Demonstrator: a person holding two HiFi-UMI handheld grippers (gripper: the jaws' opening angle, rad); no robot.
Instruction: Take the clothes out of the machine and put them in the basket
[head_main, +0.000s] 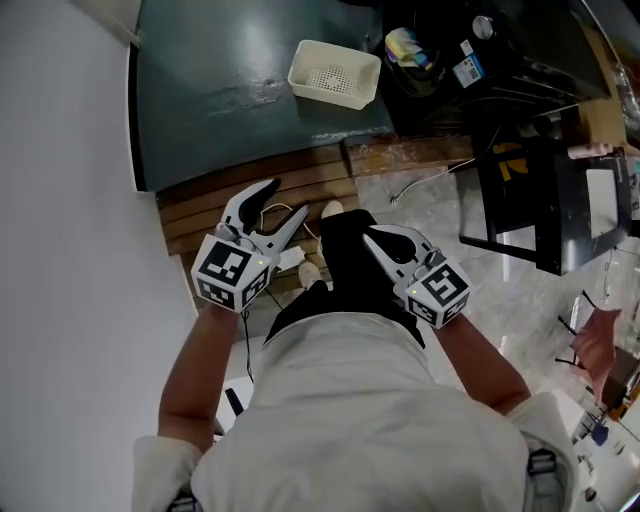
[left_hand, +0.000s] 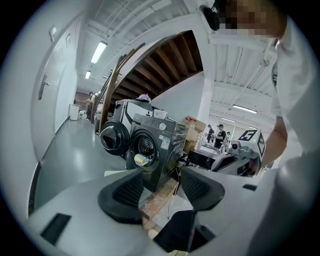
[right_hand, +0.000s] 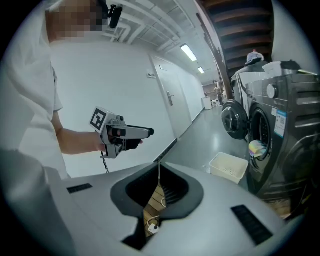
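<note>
A cream basket (head_main: 335, 72) sits on the dark green floor ahead of me; it also shows in the right gripper view as the basket (right_hand: 229, 166) in front of the machine. The dark grey washing machine (left_hand: 159, 145) has its round door (left_hand: 111, 135) swung open, with bright clothes (left_hand: 139, 159) in the drum. Those clothes (right_hand: 256, 148) show in the right gripper view too. My left gripper (head_main: 288, 200) is held in the air over the wooden planks, open and empty. My right gripper (head_main: 372, 235) hovers beside it, jaw tips together, holding nothing.
Wooden planks (head_main: 250, 190) with a white cable and plug (head_main: 291, 257) lie below my grippers. A black metal frame (head_main: 540, 200) stands at the right and a dark bin (head_main: 430, 50) with small items at the back. A white wall (head_main: 70, 200) runs along the left.
</note>
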